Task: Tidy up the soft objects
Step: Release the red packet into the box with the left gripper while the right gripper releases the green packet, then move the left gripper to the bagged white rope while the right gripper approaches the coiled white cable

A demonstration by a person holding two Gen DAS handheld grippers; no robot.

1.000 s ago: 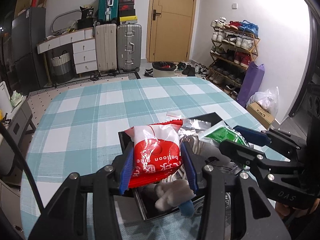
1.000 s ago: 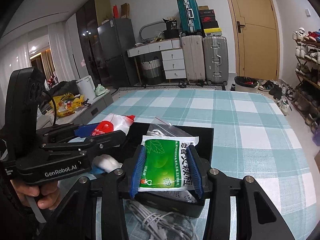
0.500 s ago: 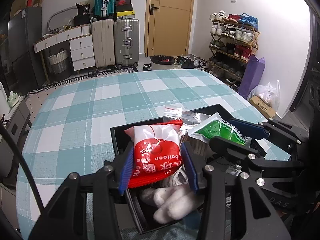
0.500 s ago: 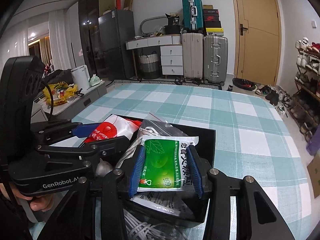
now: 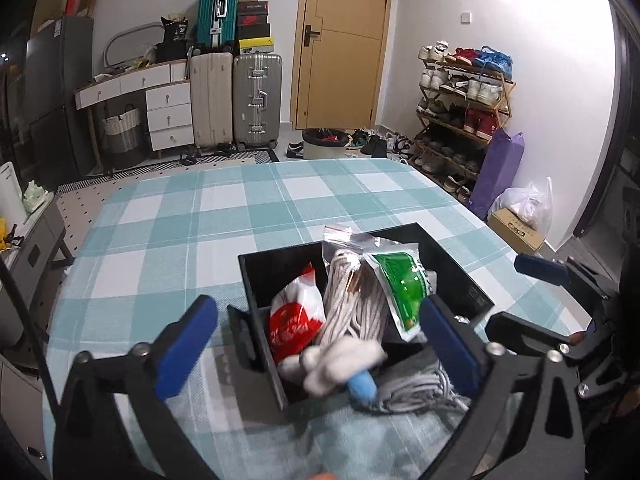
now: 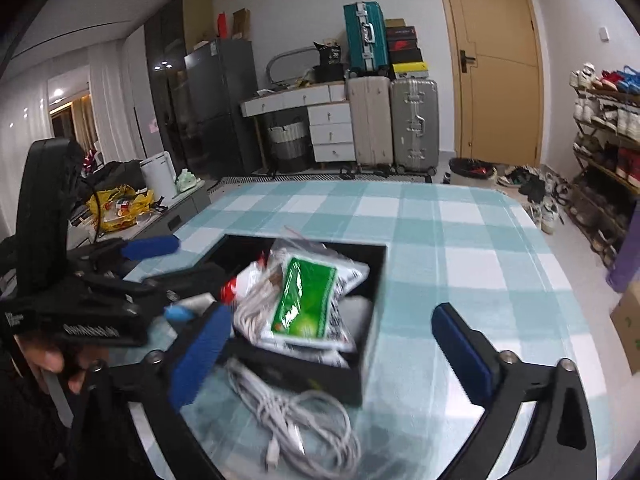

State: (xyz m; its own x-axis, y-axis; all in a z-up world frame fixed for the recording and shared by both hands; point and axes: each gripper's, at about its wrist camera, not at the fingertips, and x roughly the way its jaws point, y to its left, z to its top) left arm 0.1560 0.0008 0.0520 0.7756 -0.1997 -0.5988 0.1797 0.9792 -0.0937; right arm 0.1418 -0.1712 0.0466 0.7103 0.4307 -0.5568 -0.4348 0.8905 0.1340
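Glossy crinkled packets (image 5: 295, 316) fill the boxy, seemingly rigid bin (image 5: 454, 276).

Home interior: suitcases (image 5: 236, 100), shoe rack (image 5: 464, 108), drawer unit (image 6: 330, 130), fridge (image 6: 218, 104), checked tablecloth (image 5: 248, 216).

The left gripper (image 5: 318, 336) is spread wide, its two blue-padded fingers (image 5: 186, 346) far apart with nothing pinched between them. It points forward and tilts downward. In the right wrist view this same gripper (image 6: 176, 258) shows at the left, seen side-on, and a bare hand (image 6: 48, 362) wraps around its black handle from below.

The right gripper (image 6: 334, 350) is likewise parted wide, its blue pads (image 6: 464, 354) well apart and gripping nothing. It too angles down. In the left wrist view it (image 5: 516, 292) sits at the near right, just beside the left one.
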